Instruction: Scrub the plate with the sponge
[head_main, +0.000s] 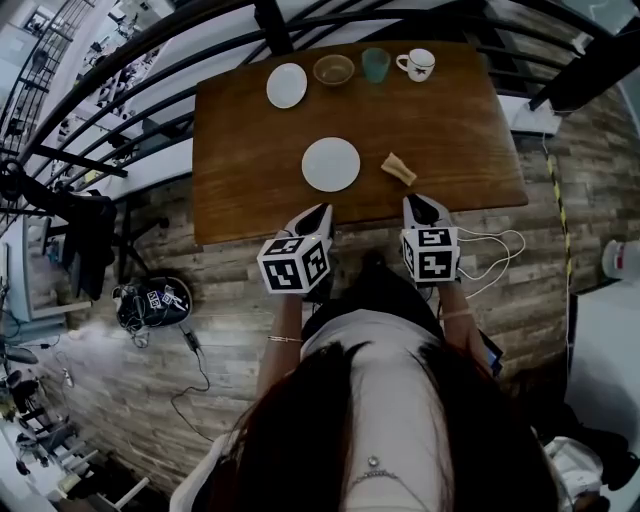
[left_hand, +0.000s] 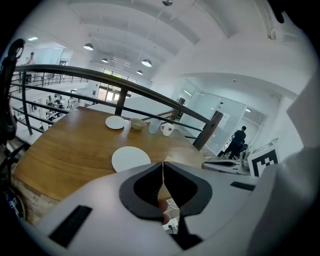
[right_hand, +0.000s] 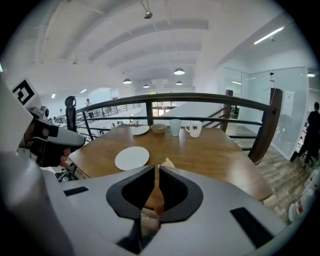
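Note:
A white plate (head_main: 331, 164) lies near the front middle of the wooden table (head_main: 250, 150); it also shows as the plate (left_hand: 130, 159) and the plate (right_hand: 132, 158) ahead of each gripper. A tan sponge (head_main: 399, 169) rests to its right, and only its tip, the sponge (right_hand: 166, 162), peeks over the right jaws. My left gripper (head_main: 318, 216) hovers at the table's front edge just short of the plate, jaws shut and empty. My right gripper (head_main: 424, 208) hangs at the front edge just short of the sponge, also shut with nothing held.
Along the table's far edge stand a second white plate (head_main: 287, 85), a brown bowl (head_main: 333, 69), a teal cup (head_main: 376, 64) and a white mug (head_main: 417, 64). A black railing (head_main: 120, 70) rings the table. Cables (head_main: 495, 250) and a bag (head_main: 152, 303) lie on the floor.

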